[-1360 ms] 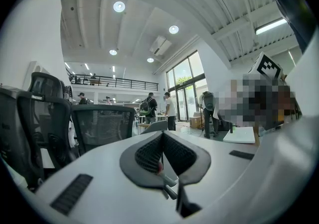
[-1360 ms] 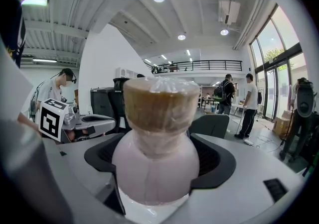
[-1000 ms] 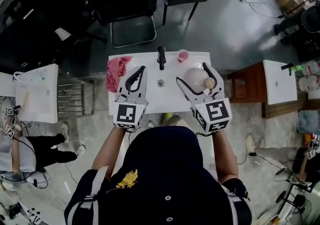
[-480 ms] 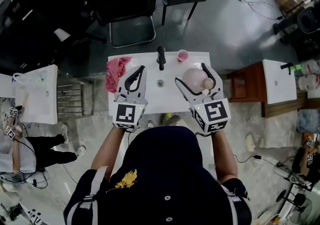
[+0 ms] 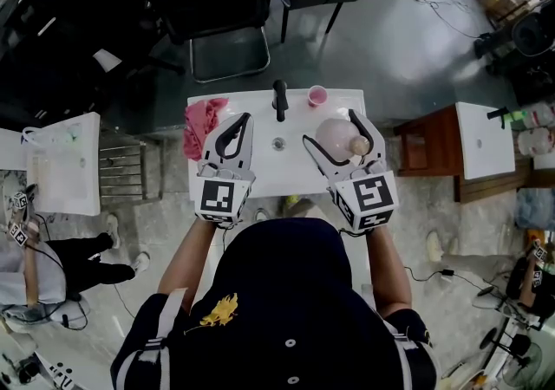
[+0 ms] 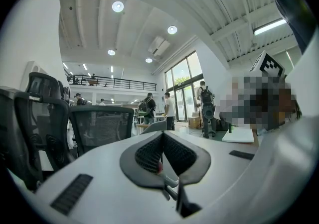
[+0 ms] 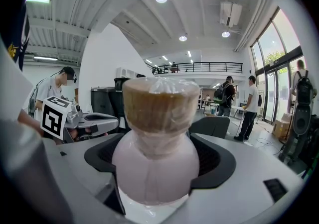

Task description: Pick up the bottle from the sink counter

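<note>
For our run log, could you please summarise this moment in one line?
right hand-held gripper: shut on bottle | left hand-held gripper: shut, empty | location: over sink counter

Pink cloth [image 5: 204, 124], black faucet [image 5: 279, 99], pink cup [image 5: 317, 95]

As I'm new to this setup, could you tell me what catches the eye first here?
The right gripper clasps a pale pink bottle with a tan cap at the white sink counter. The left gripper hangs shut and empty beside a pink cloth.
</note>
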A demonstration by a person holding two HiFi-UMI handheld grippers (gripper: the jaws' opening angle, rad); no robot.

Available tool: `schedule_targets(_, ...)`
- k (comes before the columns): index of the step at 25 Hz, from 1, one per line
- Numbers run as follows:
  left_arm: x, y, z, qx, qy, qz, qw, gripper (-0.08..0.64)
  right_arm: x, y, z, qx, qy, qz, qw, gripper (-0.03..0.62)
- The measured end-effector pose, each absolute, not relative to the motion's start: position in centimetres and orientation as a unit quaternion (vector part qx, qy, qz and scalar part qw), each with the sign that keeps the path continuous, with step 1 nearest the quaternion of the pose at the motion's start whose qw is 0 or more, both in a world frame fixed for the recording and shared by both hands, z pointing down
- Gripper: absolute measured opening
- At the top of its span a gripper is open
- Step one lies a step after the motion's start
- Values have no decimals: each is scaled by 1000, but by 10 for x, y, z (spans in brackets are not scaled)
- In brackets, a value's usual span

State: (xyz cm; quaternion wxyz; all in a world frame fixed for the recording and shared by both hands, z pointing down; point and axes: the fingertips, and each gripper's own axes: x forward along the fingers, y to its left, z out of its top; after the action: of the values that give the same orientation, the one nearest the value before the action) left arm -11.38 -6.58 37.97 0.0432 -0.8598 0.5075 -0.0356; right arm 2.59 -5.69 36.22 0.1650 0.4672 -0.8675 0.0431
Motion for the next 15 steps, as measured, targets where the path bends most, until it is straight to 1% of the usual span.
schedule_targets(15,-119,-64,380,-857,512,-30,43,18,27,-51,363,476,-862,35,172,434)
